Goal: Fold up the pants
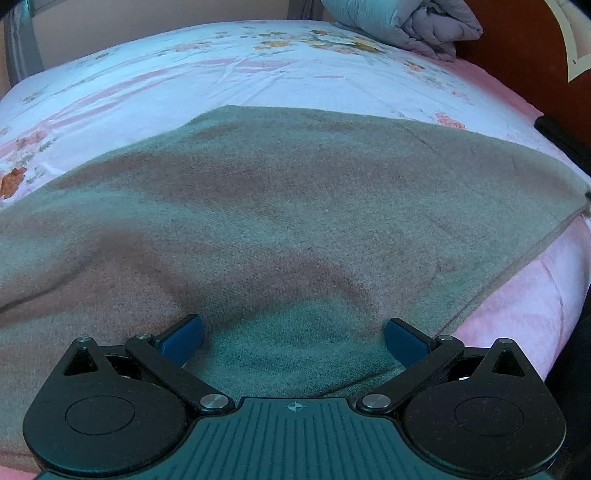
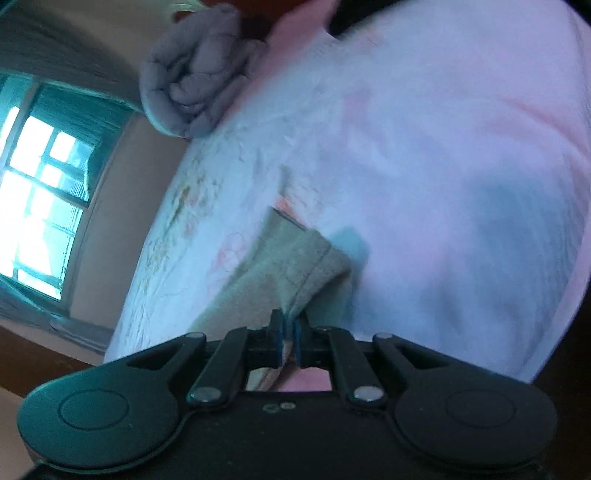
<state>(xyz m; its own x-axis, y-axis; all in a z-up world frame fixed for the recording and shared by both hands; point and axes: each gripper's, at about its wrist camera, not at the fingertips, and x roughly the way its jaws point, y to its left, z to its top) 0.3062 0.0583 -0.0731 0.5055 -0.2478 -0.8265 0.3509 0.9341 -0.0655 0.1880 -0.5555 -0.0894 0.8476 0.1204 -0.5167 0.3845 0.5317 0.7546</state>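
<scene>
The grey-beige pants (image 1: 280,206) lie spread flat on the bed and fill most of the left wrist view. My left gripper (image 1: 293,338) is open, its blue pads (image 1: 184,338) wide apart and resting on the cloth near its front edge. In the right wrist view my right gripper (image 2: 290,332) is shut on a hemmed corner of the pants (image 2: 295,269) and holds it lifted above the bed sheet (image 2: 424,166). The view is tilted and blurred.
The bed has a white and pink floral sheet (image 1: 229,66). A rolled grey quilt (image 1: 399,22) lies at the far end, also in the right wrist view (image 2: 199,74). A dark wooden headboard (image 1: 524,48) stands at the right. A window (image 2: 40,184) is at the left.
</scene>
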